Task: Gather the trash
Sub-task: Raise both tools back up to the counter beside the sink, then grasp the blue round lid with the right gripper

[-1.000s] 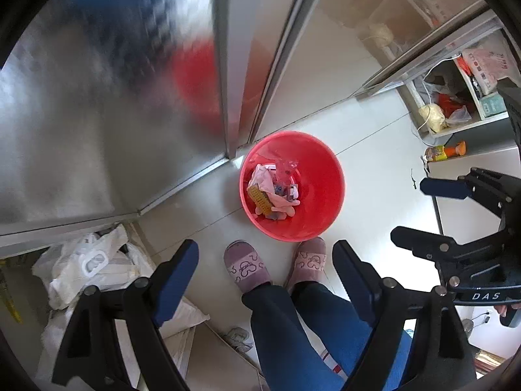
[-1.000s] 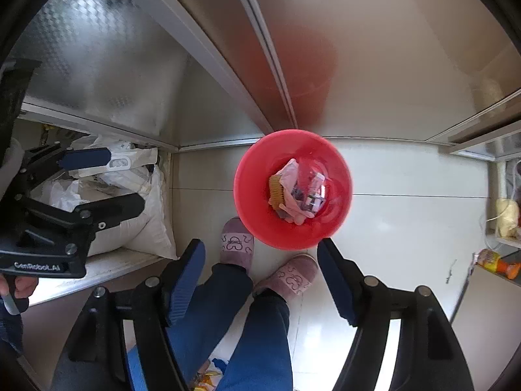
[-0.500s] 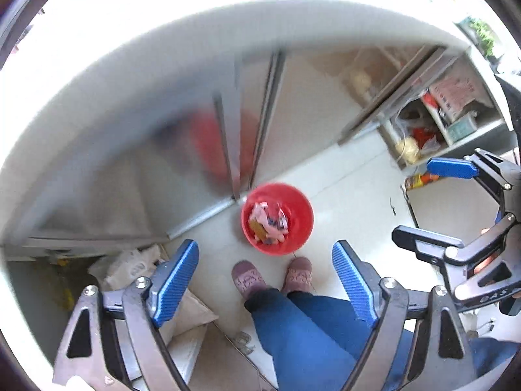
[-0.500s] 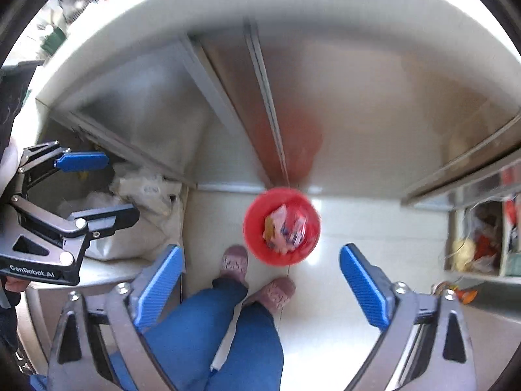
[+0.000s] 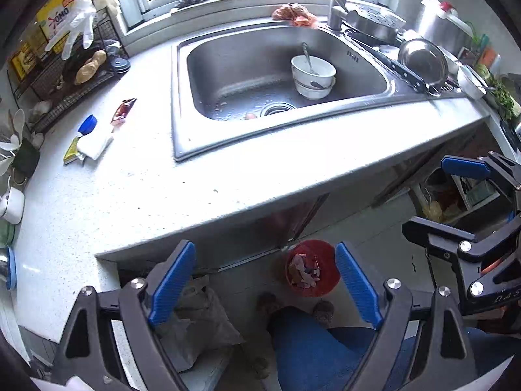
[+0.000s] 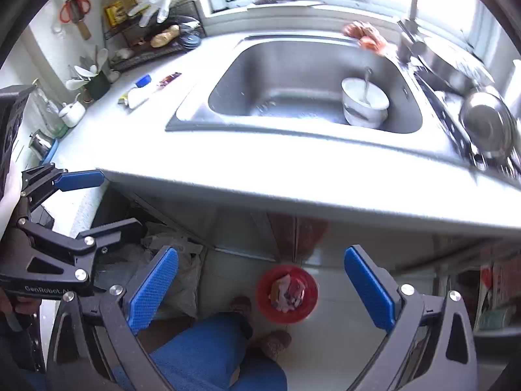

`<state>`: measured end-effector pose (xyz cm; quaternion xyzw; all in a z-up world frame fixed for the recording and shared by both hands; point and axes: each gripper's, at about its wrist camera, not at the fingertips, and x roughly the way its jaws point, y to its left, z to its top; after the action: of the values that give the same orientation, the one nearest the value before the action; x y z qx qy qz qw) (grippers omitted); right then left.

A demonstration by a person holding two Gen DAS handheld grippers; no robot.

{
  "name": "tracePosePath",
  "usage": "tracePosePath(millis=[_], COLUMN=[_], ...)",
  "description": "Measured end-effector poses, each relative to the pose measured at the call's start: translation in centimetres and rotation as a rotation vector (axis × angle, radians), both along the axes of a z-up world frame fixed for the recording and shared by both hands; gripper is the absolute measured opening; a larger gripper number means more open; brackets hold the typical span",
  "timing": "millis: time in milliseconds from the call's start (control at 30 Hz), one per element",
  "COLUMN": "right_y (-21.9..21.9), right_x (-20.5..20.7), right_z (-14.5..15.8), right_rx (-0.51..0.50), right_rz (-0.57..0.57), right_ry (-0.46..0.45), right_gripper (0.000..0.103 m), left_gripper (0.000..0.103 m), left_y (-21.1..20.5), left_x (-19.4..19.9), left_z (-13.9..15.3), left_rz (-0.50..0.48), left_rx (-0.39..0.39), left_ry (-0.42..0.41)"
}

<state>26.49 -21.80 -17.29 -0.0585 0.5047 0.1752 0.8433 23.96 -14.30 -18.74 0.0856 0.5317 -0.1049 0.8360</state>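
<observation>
Both held high above the worktop and tilted steeply down, presumably to survey for what remains to collect. Left gripper with jaws spread wide, nothing between the blue pads; right gripper likewise wide open and empty, its jaws having just opened further. Down on the floor by the person's slippers, a red bin already holding crumpled wrappers, parked just under the worktop's front edge, likely so scraps can be dropped straight in. Still lying at the worktop's left end, near the wire rack: a red snack wrapper, a blue bottle cap, a folded white tissue and a yellow-green packet tucked beside it. All of that well apart from both sets of jaws, up and to the left of the left gripper. An orange crumpled bag at the back edge behind the sink, possibly trash too. Bowls stacked in the basin, no part of the job.
</observation>
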Motion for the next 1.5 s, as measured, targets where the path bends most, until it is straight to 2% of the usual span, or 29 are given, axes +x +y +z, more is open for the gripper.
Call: tracePosePath(millis=[100,267,633,767,933,1067,1400,1500], right_y=[2.1,6.0,17.7,21.5,25.8,28.5,33.8,35.3], right_x=[1.9,5.3,12.7,15.5,19.2,21.4,25.3,26.0], right_z=[1.9,4.0,6.0,6.0,5.0,4.1,0.3,-0.5], right_rx=[-0.031,-0.024,-0.06,-0.076,-0.09,-0.11,-0.179,-0.191], right_rz=[0.05,0.146,0.325,0.358,0.392,0.421,0.485,0.511], right_ry=[-0.042,-0.077,-0.112,-0.112,-0.07,-0.042,0.055,0.073], right_gripper=[0.102,0.102,0.102,0.102,0.102,0.102,0.102,0.102], left_gripper=[0.088,0.093,0.093,0.093,0.093,0.093,0.093,0.093], left_y=[2.6,6.8,19.7,24.0,28.6,31.6,36.7,38.1], left_x=[1.3,3.7,10.3,12.6,15.6,17.7,21.5,22.1], left_z=[1.8,4.2,6.2,5.8,5.2,4.4,-0.2,-1.4], left_rz=[0.074,0.167,0.368,0.425,0.467,0.476,0.47,0.48], left_rx=[-0.002,-0.028,-0.064,-0.077,-0.063,-0.062,-0.066,-0.091], left_ry=[-0.026,-0.07,-0.11,-0.102,-0.07,-0.037,0.071,0.095])
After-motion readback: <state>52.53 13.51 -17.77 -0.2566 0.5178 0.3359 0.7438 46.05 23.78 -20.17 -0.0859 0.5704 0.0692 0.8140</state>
